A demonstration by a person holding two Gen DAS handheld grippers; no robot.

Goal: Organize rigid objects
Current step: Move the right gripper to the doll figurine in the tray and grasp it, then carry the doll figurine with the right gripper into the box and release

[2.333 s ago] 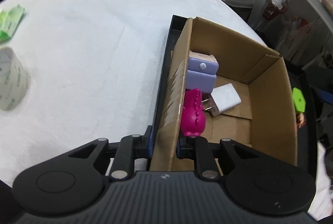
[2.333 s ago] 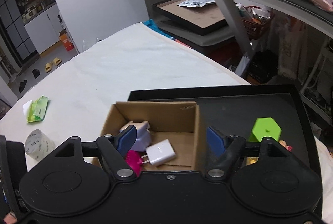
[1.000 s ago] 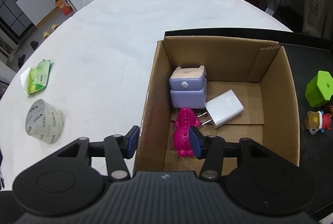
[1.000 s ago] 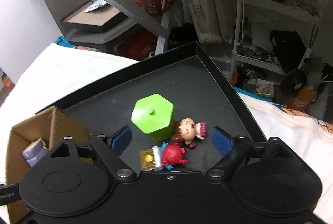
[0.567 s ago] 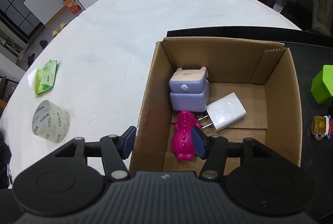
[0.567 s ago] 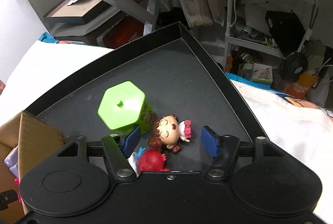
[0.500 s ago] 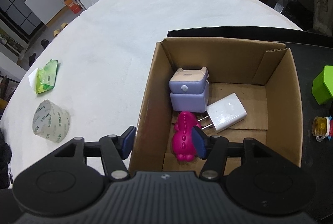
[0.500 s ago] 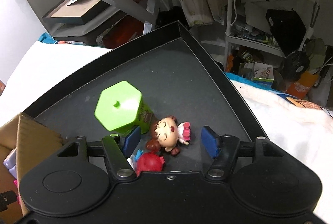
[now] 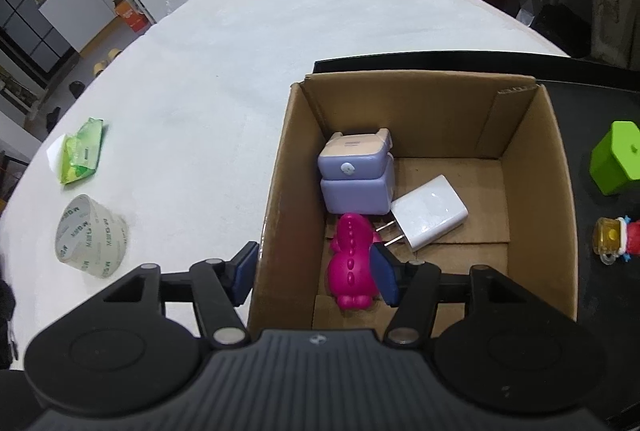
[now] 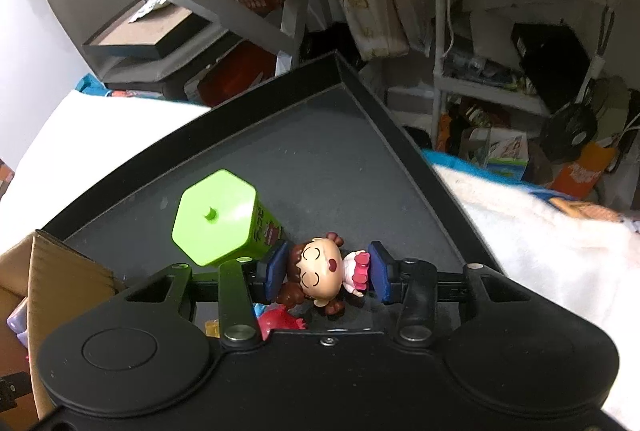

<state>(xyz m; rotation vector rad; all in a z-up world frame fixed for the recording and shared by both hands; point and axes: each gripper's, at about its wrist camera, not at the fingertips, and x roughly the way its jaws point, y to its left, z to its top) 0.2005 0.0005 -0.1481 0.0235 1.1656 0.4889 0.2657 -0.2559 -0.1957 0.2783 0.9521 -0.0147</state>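
A cardboard box (image 9: 532, 167) stands on a black tray (image 10: 320, 159). In it lie a purple charger (image 9: 356, 179), a white plug adapter (image 9: 428, 215) and a magenta toy (image 9: 352, 263). My left gripper (image 9: 316, 271) is open, its jaws astride the box's left wall. My right gripper (image 10: 328, 271) has closed around a brown-haired doll figure (image 10: 320, 279) lying on the tray, pads at its head and feet. A green hexagonal box (image 10: 216, 219) stands just left of it. A red figure (image 10: 280, 323) lies under the gripper.
A tape roll (image 9: 90, 235) and a green packet (image 9: 82, 151) lie on the white tablecloth (image 9: 200, 91) left of the box. The green box (image 9: 618, 161) and red figure (image 9: 616, 241) show at the left view's right edge. Cluttered shelves (image 10: 500, 31) stand beyond the tray.
My right gripper has swung from the box to the tray's right part, lowered over the doll and narrowed its jaws around it. My left gripper opened off the box wall and drew back.
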